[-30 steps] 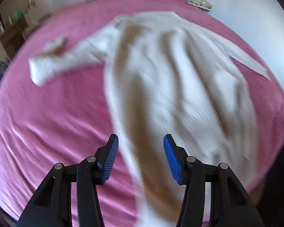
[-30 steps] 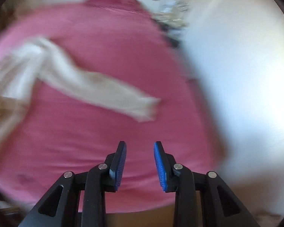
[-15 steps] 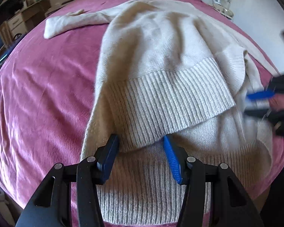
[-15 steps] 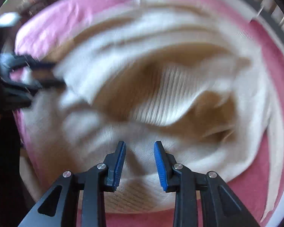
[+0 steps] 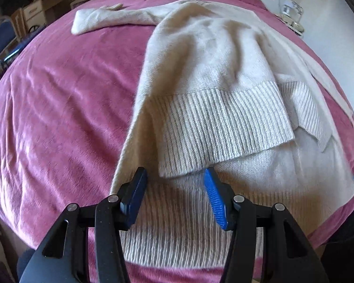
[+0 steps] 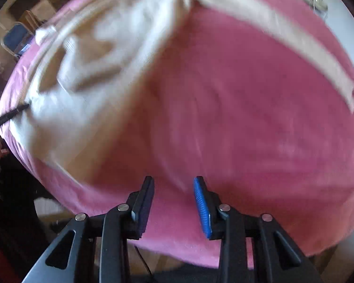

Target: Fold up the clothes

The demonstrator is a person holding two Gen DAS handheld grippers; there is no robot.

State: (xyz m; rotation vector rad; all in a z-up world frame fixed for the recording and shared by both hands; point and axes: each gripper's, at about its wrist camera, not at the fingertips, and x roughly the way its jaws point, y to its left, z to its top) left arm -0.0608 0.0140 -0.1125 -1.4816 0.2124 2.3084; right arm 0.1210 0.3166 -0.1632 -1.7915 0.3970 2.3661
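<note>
Looking down your left gripper (image 5: pixel 175 176), you see the cream knit sweater (image 5: pixel 207 70) spread on the pink bedspread (image 5: pixel 59 108), its body running from the near edge toward the far pillow. The ribbed hem (image 5: pixel 221 127) is folded back onto the body, and its lower edge sits just beyond the blue pads, roughly between them. The jaws are spread with no fabric pinched; the near layer of knit lies below them. One sleeve (image 5: pixel 111 20) stretches far left.

Your right gripper (image 6: pixel 173 184) hangs over bare pink bedspread (image 6: pixel 247 118) near the bed's edge, its jaws parting with nothing between them. That view is blurred; the sweater (image 6: pixel 101 54) lies well off to its left, with a sleeve (image 6: pixel 295 47) trailing far right.
</note>
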